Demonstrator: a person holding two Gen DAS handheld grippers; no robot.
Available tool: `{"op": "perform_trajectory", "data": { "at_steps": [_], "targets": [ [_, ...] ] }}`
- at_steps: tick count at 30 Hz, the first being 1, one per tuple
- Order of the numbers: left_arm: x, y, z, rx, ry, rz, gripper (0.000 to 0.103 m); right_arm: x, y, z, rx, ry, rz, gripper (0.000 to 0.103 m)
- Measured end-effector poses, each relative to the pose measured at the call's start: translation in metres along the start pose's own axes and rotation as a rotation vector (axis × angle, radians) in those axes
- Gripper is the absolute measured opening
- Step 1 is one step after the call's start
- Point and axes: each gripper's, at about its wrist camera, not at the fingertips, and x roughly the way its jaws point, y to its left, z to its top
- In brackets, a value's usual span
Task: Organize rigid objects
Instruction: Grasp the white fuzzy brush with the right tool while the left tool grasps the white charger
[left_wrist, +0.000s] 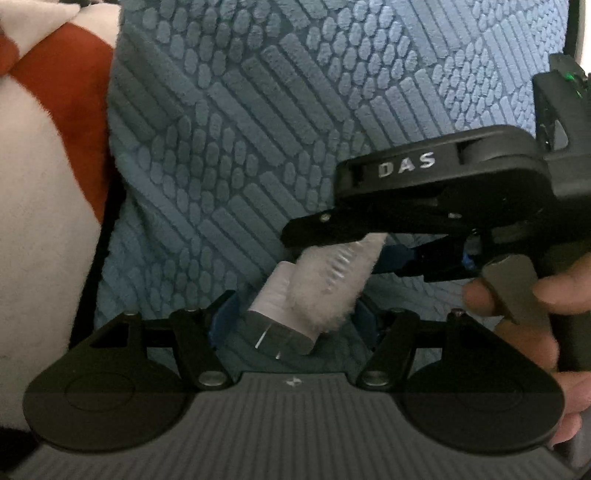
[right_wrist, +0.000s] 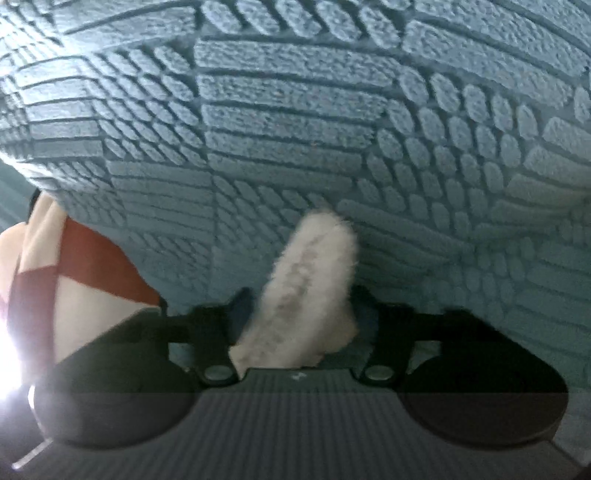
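Left wrist view, setting: blue textured blanket; red-and-white cloth at left.
Left tongs: apart around a white brush, whose grey handle end lay between the fingers; contact unclear.
Right tongs: reaching in from the right, clamped on the brush's bristled end; person's hand on the grip.
Right wrist view, setting: blanket filled the frame; cloth at left.
Right tongs: clamped on the fuzzy white brush, which was tilted and blurred.
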Motion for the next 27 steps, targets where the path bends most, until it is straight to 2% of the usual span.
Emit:
{"op": "perform_trajectory", "data": {
  "at_steps": [5, 6, 11, 14, 17, 22, 27],
  "targets": [
    [0.002, 0.005, 0.000, -0.005, -0.007, -0.019, 0.071, -0.006, -0.003, 0.004, 0.026, -0.027, -0.011, 0.052],
    [0.002, 0.004, 0.000, 0.005, -0.005, -0.023, 0.072, -0.011, -0.003, 0.005, 0.026, -0.040, -0.017, 0.048],
    [0.004, -0.001, -0.002, 0.019, 0.000, -0.037, 0.075, -0.043, -0.004, 0.012, 0.033, -0.066, -0.052, 0.047],
    [0.006, -0.008, -0.001, 0.043, 0.003, -0.037, 0.075, -0.061, -0.013, 0.021, 0.050, -0.098, -0.097, 0.046],
    [0.006, -0.012, 0.001, 0.025, -0.006, -0.043, 0.076, -0.077, -0.024, 0.031, 0.064, -0.129, -0.152, 0.044],
    [0.007, -0.005, 0.004, 0.023, -0.004, -0.005, 0.076, -0.090, -0.041, 0.035, 0.071, -0.074, -0.239, 0.044],
    [0.021, -0.002, 0.012, 0.013, -0.002, 0.012, 0.075, -0.102, -0.042, 0.014, 0.038, -0.047, -0.259, 0.044]
  ]
}}
